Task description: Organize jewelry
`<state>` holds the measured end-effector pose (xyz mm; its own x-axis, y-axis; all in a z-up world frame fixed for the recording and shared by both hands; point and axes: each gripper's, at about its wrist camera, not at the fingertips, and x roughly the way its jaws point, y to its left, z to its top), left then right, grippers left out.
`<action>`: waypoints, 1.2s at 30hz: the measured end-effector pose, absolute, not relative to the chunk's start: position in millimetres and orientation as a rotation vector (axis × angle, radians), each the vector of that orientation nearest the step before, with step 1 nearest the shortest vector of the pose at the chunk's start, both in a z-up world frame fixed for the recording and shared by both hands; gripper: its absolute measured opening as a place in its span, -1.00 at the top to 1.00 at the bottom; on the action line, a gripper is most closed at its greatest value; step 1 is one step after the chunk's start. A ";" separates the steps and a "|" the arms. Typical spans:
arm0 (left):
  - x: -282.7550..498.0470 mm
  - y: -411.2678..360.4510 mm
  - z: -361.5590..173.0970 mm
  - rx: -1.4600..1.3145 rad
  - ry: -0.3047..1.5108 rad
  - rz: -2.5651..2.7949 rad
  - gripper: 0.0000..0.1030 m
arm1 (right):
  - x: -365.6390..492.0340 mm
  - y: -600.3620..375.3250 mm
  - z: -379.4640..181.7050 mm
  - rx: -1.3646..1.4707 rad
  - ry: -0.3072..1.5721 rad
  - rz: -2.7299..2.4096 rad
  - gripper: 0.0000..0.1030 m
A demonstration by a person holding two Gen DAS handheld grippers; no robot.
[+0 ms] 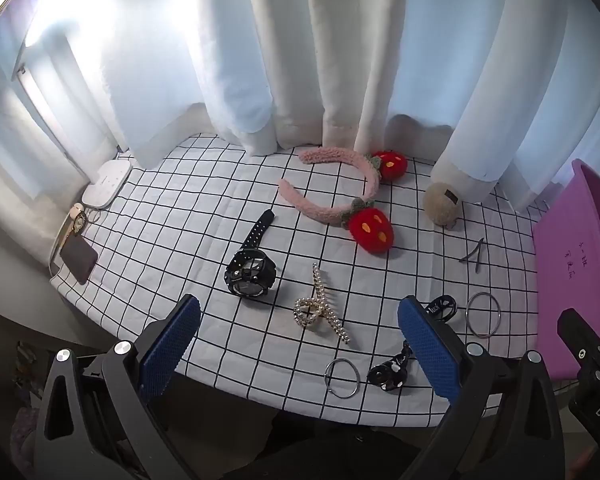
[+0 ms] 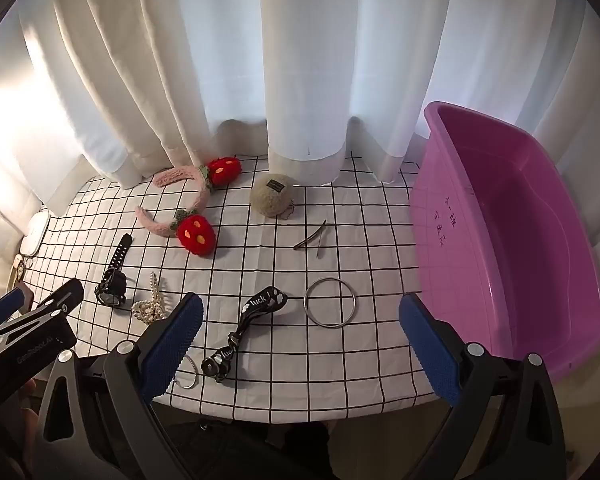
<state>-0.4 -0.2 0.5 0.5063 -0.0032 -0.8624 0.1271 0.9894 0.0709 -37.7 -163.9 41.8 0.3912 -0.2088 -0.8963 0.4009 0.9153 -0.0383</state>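
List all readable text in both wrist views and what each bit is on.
"luck" – black ribbon strap, printed twice along it.
"luck" – same strap, partly hidden behind the left gripper finger in the left view.
Handwritten marks – purple tub wall; not legible.
Small dark label – beige pom-pom; too small to read.
Lettering on the left gripper body in the right view – blurred, unreadable.
"DA" – right gripper body, cut off.

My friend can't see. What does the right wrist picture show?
Open right tongs hover over a checked tablecloth scattered with jewelry: a silver bangle, black watch, strawberry headband. An empty purple tub sits to the right, white curtains behind.
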 end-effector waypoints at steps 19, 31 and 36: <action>-2.2 0.9 -0.2 0.129 1.045 -0.077 -0.88 | -39.6 -163.9 44.7 0.205 1.109 -0.388 -0.82; -2.6 0.8 -0.3 0.130 1.042 -0.076 -0.88 | -40.3 -164.4 47.0 0.204 1.107 -0.388 -0.82; -2.4 0.6 -0.3 0.130 1.041 -0.075 -0.88 | -40.1 -163.1 48.4 0.204 1.106 -0.387 -0.82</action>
